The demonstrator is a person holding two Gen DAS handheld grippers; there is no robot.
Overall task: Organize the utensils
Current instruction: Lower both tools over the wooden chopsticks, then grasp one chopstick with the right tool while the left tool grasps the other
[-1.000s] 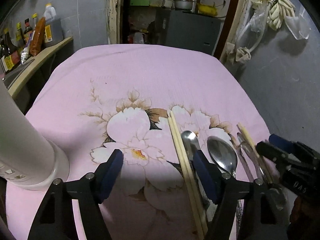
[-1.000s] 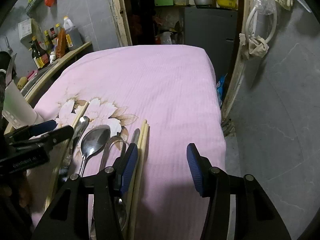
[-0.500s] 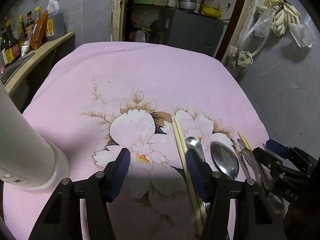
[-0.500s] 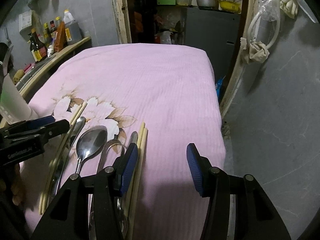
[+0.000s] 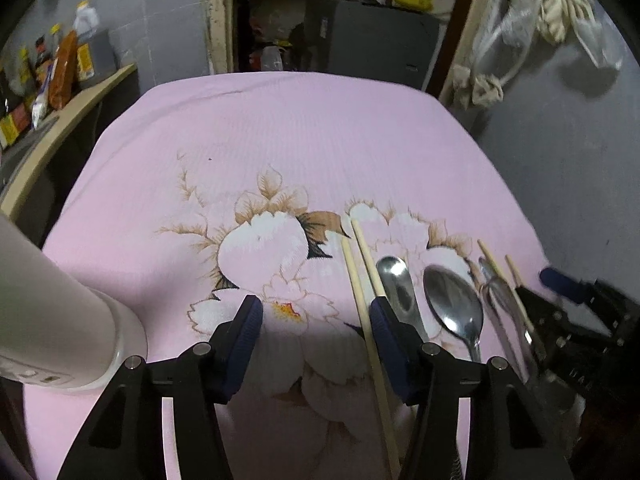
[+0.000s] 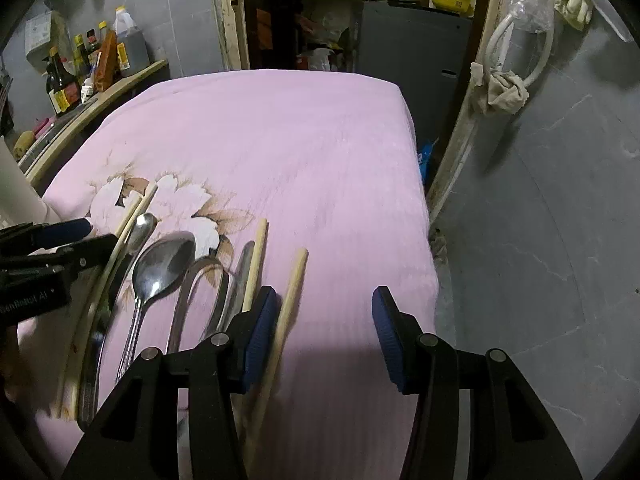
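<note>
Chopsticks either side of the tongs (image 6: 200, 300) are splaying apart as the left gripper (image 5: 316, 340) narrows, empty; the tongs are lying slightly apart, unclamped, beside the spoon (image 6: 160, 268). Right gripper (image 6: 324, 336), open, is risking scattering the loose chopstick (image 6: 288, 304).

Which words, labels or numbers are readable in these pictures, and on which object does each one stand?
"GenRobot AI", partly blurred: on the left gripper body, right wrist view.
Labels on the shelf bottles: too small to read.
Marking on the right gripper body, left wrist view: too blurred to read.
</note>
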